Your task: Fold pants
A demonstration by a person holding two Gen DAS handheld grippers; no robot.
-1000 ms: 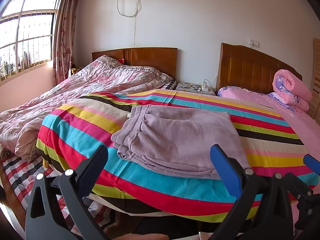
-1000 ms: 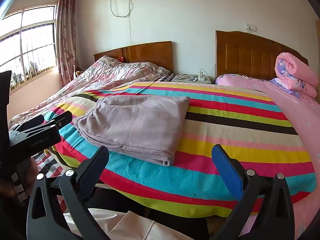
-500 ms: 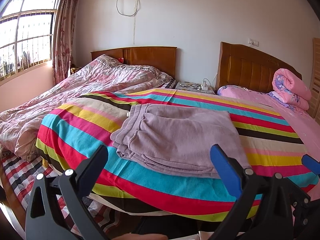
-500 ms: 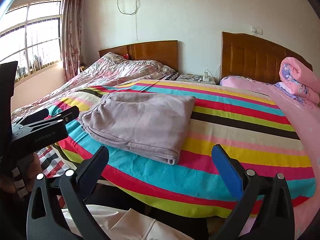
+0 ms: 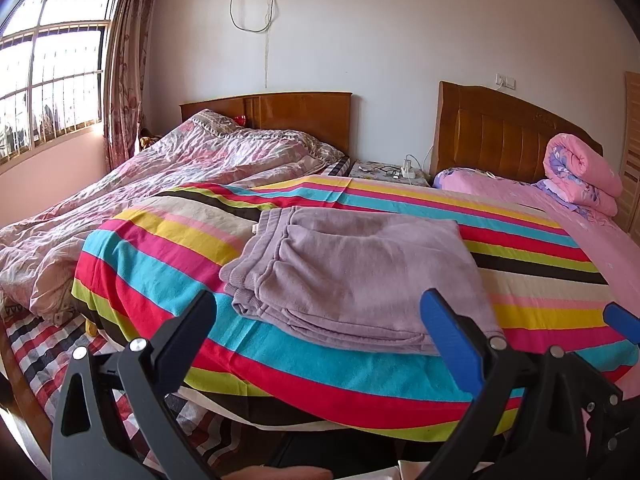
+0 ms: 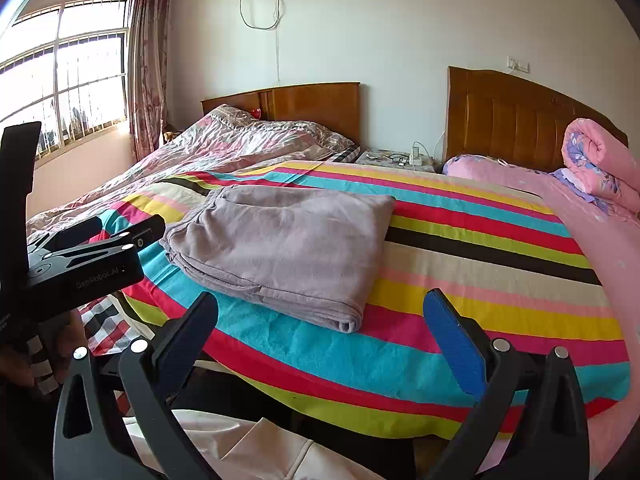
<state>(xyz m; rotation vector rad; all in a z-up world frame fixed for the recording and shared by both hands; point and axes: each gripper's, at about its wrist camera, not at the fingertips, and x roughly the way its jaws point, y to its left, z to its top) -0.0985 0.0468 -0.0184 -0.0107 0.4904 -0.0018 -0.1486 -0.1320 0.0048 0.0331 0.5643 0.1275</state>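
The mauve pants (image 5: 352, 272) lie folded in a flat rectangular stack on the striped bedspread (image 5: 160, 256), waistband toward the left. In the right wrist view the pants (image 6: 288, 248) sit left of centre on the bedspread (image 6: 460, 280). My left gripper (image 5: 320, 320) hovers open just short of the bed's near edge, nothing between its fingers. My right gripper (image 6: 320, 320) is open too, held back from the bed, empty. The left gripper's body (image 6: 80, 264) shows at the left edge of the right wrist view, with a hand (image 6: 24, 356) under it.
A crumpled floral quilt (image 5: 168, 176) covers the left bed. A rolled pink quilt (image 5: 580, 172) rests on the pink sheet (image 5: 600, 248) at right. A nightstand (image 5: 384, 170) with chargers stands between wooden headboards. White cloth (image 6: 260, 452) lies below the right gripper.
Both views have drifted slightly; the right gripper has shifted a little so the pants sit further right in its view. The pants have not moved and both grippers stay open.
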